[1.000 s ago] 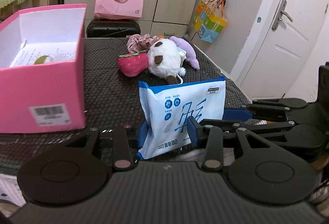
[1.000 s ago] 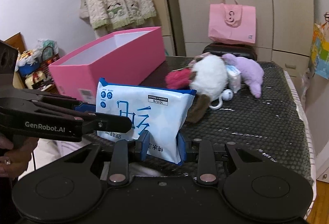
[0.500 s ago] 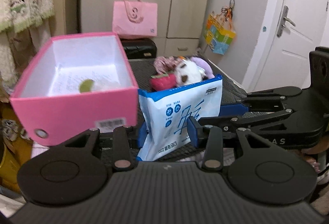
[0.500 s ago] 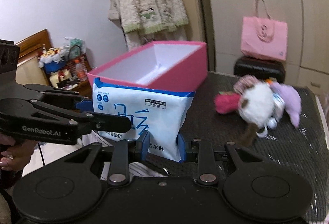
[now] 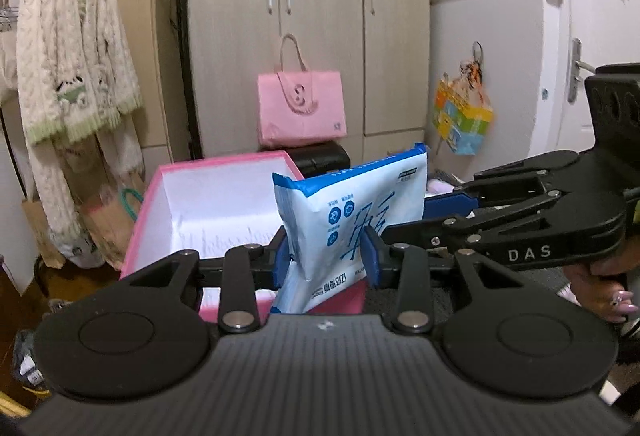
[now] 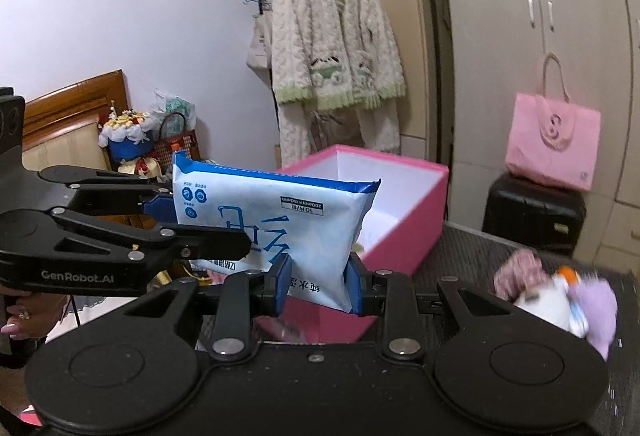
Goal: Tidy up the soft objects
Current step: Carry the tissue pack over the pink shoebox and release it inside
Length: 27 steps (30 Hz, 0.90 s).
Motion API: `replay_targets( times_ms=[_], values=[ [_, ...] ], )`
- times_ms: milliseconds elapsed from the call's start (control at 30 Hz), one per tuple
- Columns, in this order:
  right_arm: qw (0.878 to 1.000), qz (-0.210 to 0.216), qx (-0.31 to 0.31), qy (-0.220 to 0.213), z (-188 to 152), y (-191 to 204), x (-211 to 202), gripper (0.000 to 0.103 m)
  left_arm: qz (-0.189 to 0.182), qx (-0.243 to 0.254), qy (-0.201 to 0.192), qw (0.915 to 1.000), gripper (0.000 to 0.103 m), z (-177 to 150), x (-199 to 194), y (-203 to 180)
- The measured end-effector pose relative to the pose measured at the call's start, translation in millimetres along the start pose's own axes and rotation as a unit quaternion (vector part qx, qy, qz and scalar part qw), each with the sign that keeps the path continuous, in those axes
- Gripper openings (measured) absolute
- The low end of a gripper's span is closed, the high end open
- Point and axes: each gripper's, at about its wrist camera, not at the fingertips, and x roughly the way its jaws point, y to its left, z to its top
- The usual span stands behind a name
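pack (image 5: 352,220): glossy plastic film, creased
box (image 6: 404,236): matt pink card, white inside
table (image 6: 472,248): rough dark weave
toys (image 6: 560,296): fuzzy plush
grippers: matt black plastic

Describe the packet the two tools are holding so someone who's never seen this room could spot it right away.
Find the pink box on the dark table. Just in front of it, the left tool and right tool each clamp one soft packet. It is the only flat blue-and-white plastic pack with blue lettering; the other soft things are plush toys.
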Motion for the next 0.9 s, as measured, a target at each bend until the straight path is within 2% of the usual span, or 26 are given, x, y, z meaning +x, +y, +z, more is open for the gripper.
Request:
replay_targets(
  times_ms=[167,400,600,767,867,900],
  values=[
    [1.0,0.005,-0.019,0.0,21,-7,32,0.035,0.017,-0.012,0.0,0.9998,0.036,11,21,24],
    [0.998,0.03,-0.044,0.026,48,-17,97,0.035,0.067,-0.021,0.001,0.9975,0.036,13,53,61],
    [0.993,0.062,-0.09,0.05,65,-14,143,0.038,0.111,-0.007,0.008,0.9938,0.036,13,73,78],
    [0.988,0.067,-0.109,0.083,72,-10,177,0.039,0.146,0.024,0.01,0.9889,0.035,9,89,80],
    [0.984,0.067,-0.128,0.107,74,-10,195,0.041,0.154,0.029,0.019,0.9875,0.034,5,97,82],
    [0.983,0.065,-0.129,0.111,73,-11,198,0.044,0.152,0.029,0.023,0.9876,0.034,3,100,83]
  ],
)
